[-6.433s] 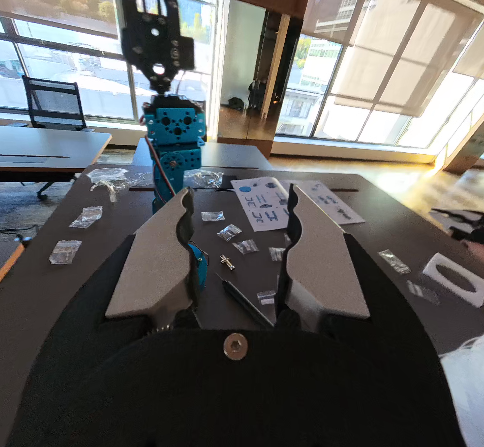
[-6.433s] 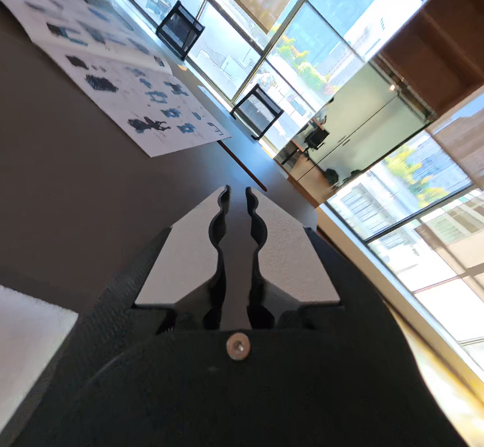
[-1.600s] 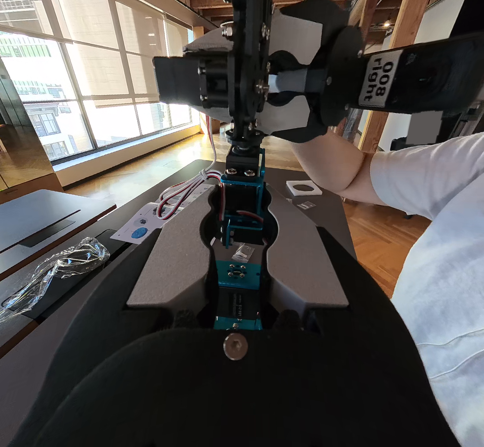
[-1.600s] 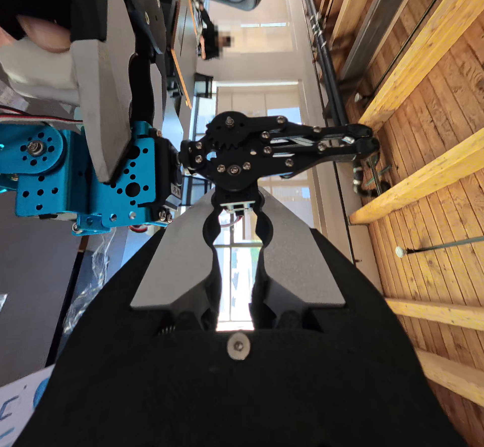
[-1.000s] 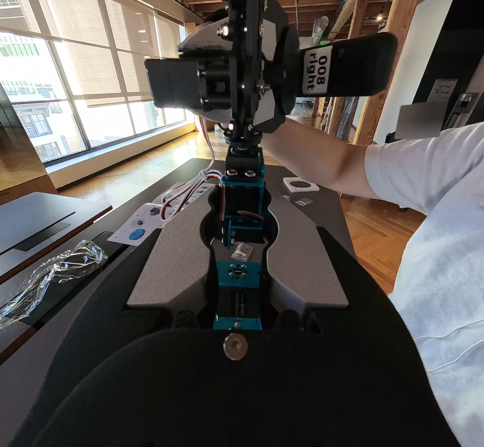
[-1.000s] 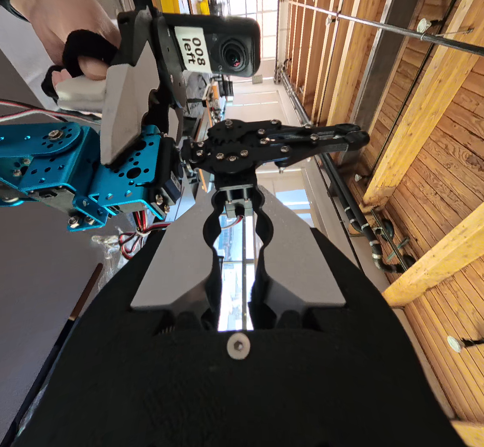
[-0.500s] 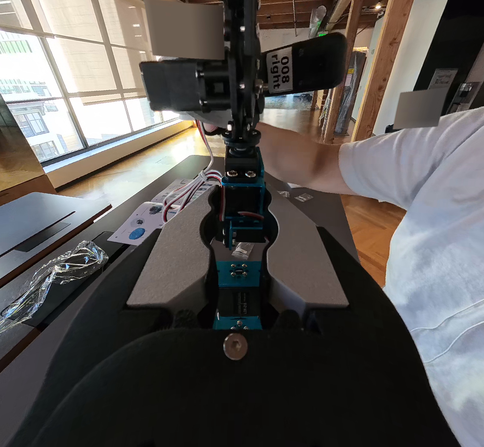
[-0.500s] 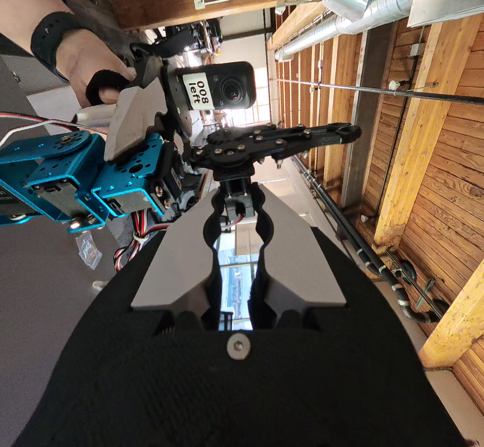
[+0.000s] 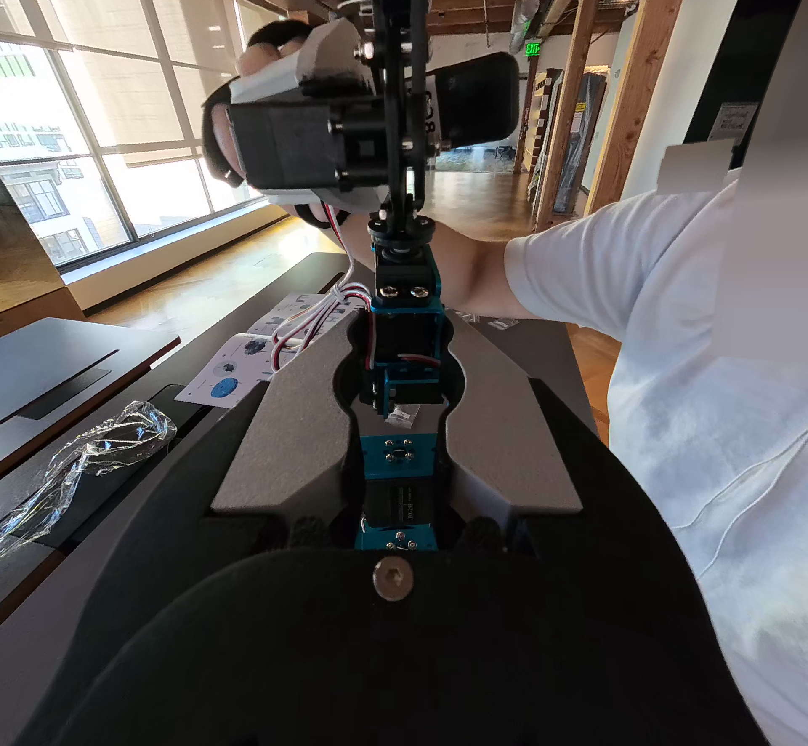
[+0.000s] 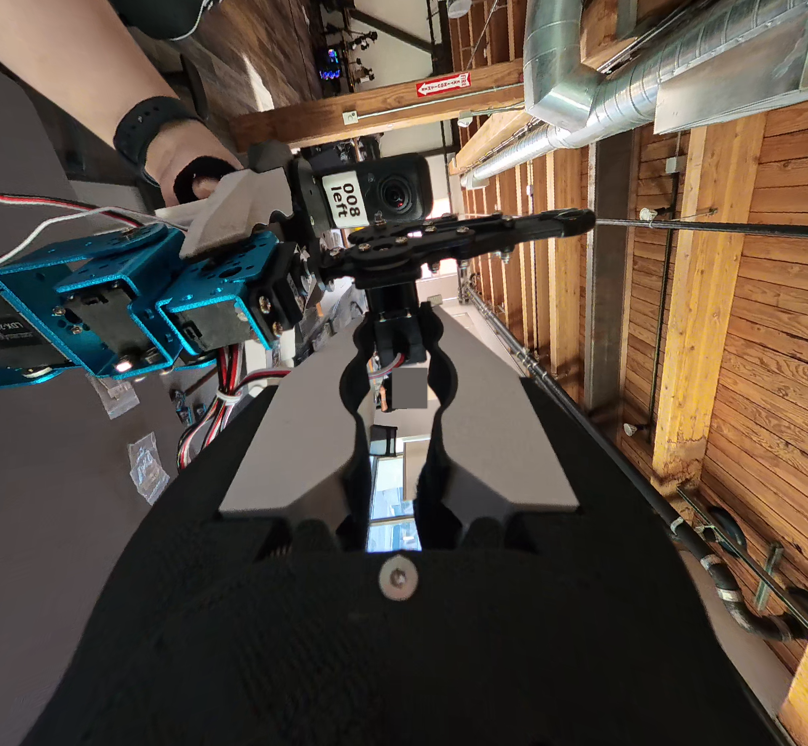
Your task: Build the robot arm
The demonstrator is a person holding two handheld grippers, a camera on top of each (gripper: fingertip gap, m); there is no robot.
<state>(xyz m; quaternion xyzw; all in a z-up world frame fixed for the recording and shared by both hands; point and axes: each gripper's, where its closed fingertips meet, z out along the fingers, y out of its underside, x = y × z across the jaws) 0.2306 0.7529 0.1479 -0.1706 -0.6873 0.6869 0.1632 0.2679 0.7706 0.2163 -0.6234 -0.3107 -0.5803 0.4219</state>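
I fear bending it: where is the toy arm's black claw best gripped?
By the boxy black servo on its back, approached square to the black claw plate, as the right gripper does: flat parallel sides suit a pinch; the thin linkage looks flexible.

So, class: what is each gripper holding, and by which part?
Both hold the small robot arm. The left gripper clamps its blue servo-bracket section; the right gripper clamps the black servo block under the black claw.

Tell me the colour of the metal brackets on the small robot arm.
Blue brackets, clearest in the right wrist view.
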